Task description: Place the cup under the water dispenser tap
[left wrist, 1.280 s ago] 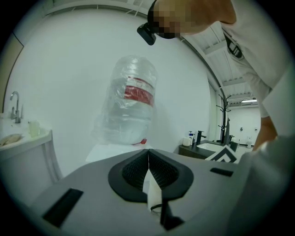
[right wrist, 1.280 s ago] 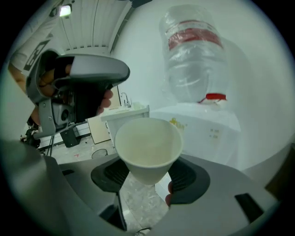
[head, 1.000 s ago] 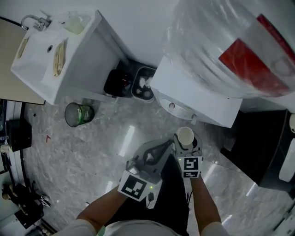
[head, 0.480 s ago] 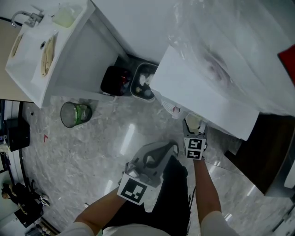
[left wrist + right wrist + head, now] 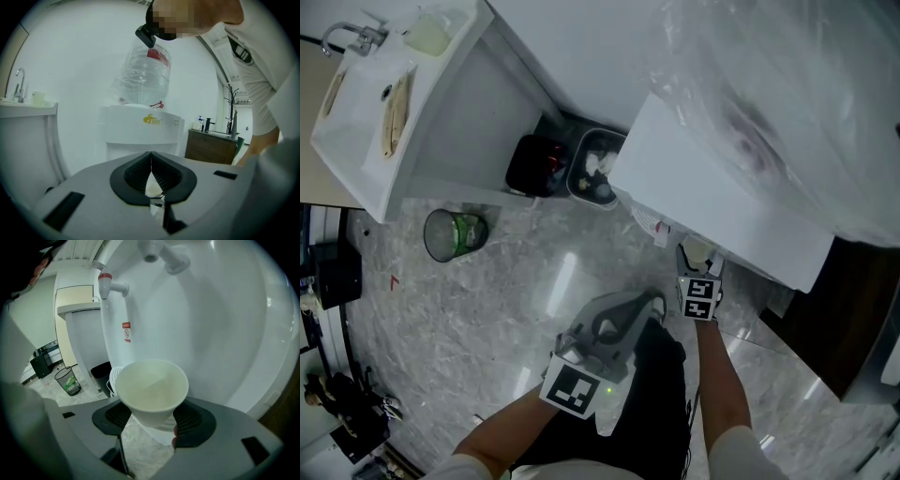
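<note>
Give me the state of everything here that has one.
cup: upright, empty, held by the right gripper.
right gripper: shut on the cup.
left gripper: shut, empty.
red-marked tap: no water running.
wire bin: upright, partly filled.

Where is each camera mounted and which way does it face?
Head view: on the head, steeply down at water dispenser; forearms, left gripper, right gripper show.
Left gripper view: on it, facing the dispenser front; shut jaws show.
Right gripper view: on it, facing a tap; jaws hold the cup.
Shared: all three show the dispenser.
</note>
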Available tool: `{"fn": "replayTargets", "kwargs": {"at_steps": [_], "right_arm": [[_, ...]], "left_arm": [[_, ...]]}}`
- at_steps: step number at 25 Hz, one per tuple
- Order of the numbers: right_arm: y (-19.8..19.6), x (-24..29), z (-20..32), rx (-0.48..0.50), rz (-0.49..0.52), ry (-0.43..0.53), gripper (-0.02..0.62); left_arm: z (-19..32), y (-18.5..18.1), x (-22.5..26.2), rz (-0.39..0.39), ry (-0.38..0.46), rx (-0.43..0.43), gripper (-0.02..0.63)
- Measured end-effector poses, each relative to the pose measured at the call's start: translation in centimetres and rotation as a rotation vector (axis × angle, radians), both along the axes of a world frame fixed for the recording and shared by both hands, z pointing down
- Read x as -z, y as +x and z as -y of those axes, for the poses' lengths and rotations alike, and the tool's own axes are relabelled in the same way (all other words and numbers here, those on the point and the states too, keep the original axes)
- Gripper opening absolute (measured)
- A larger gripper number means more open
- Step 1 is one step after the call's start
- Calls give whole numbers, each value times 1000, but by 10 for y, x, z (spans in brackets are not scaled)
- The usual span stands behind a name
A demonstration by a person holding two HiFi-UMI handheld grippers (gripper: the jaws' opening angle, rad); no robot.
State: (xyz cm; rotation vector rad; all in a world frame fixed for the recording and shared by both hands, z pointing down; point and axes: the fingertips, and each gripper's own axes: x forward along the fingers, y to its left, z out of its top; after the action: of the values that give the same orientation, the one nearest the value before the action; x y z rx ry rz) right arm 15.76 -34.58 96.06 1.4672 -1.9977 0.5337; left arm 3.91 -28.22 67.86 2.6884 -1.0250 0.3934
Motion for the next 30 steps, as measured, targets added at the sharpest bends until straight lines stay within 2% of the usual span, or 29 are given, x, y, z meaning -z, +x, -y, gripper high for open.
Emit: {"fn": "replayTargets", "kwargs": {"at_steps": [6, 9, 19, 24, 30], "right_arm": [[-2, -14, -2, 12, 15, -51, 272], [-3, -10, -6, 3, 36, -81, 311], [5, 33, -47, -8, 25, -143, 318], [-5, 107, -81, -2, 50, -158, 316], [-38, 256, -110, 35, 181, -99, 311]], "left_arm": [[-2, -6, 0, 6, -9, 12, 5], [-5, -10, 2, 14, -21, 11, 5], [-17, -7, 28, 4, -37, 6, 6], [-27, -1, 69, -11, -16, -7, 5], [-53, -1, 134, -40, -46, -10, 5]]}}
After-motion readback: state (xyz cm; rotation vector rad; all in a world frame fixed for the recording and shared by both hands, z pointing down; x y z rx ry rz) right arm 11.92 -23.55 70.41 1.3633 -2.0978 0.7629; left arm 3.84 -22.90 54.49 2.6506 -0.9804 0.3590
